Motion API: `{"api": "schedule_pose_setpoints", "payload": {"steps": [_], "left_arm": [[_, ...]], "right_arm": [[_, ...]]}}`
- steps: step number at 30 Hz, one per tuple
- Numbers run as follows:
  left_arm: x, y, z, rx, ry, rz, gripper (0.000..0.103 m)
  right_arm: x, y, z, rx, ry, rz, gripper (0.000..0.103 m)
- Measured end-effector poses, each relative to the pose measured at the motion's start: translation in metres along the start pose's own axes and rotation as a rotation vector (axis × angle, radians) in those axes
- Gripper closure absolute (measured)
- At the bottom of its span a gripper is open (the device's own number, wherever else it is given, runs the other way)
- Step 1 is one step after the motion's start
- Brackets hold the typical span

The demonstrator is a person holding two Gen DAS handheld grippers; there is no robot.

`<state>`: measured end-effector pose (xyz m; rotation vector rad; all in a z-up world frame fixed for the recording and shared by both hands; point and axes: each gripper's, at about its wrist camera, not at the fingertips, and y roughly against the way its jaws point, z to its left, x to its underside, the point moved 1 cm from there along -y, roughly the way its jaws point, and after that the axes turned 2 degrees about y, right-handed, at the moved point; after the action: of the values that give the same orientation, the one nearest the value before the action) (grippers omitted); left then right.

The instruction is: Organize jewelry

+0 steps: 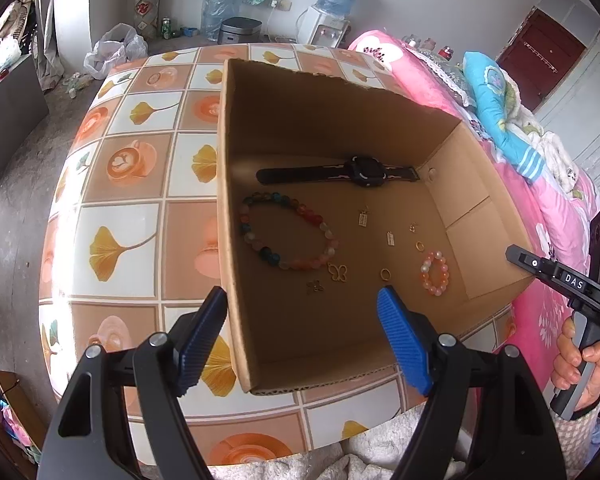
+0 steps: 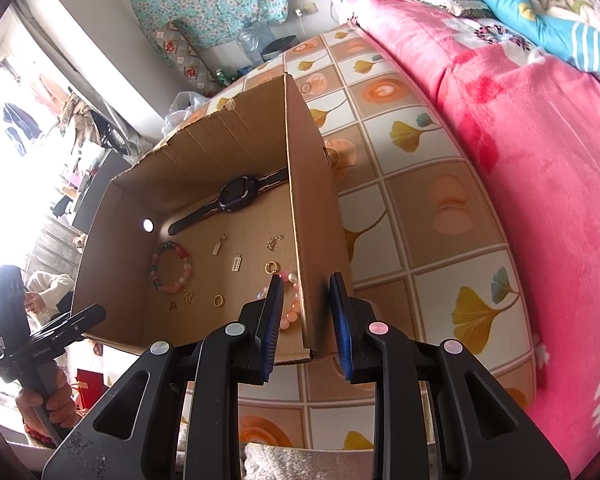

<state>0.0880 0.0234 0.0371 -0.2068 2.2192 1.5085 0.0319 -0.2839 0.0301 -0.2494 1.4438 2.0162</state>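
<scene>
An open cardboard box [image 1: 292, 92] stands on the tiled table [image 1: 140, 208]. Inside lie a black watch [image 1: 364, 172], a large multicolour bead bracelet [image 1: 288, 236], a small pink bead bracelet [image 1: 434, 274], gold rings [image 1: 385, 274], a butterfly charm [image 1: 337, 273] and small pendants [image 1: 363, 216]. My left gripper [image 1: 300, 304] is open, its jaws straddling the box's left wall near the front. My right gripper [image 2: 306, 296] is open, its jaws straddling the box's right wall [image 2: 304, 200], with a gap on both sides. The small pink bracelet [image 2: 290, 314] lies just inside by the left finger [image 2: 274, 308].
A pink bed [image 2: 520, 160] with a blue pillow [image 1: 496, 100] lies along the table's right side. Water bottles, a cooker and a plastic bag [image 1: 116, 50] sit on the floor beyond the table. A dark cabinet [image 1: 8, 116] stands far left.
</scene>
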Motion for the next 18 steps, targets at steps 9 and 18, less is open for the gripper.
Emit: {"api": "schedule_pose_setpoints", "payload": {"steps": [9, 18], "left_arm": [[0.013, 0.024, 0.001, -0.03, -0.038, -0.141, 0.027], [0.043, 0.08, 0.002, -0.061, -0.109, -0.346, 0.009]], "right_arm": [[0.013, 0.019, -0.002, 0.034, -0.003, -0.064, 0.066], [0.039, 0.08, 0.021, 0.133, 0.107, -0.269, 0.042]]}}
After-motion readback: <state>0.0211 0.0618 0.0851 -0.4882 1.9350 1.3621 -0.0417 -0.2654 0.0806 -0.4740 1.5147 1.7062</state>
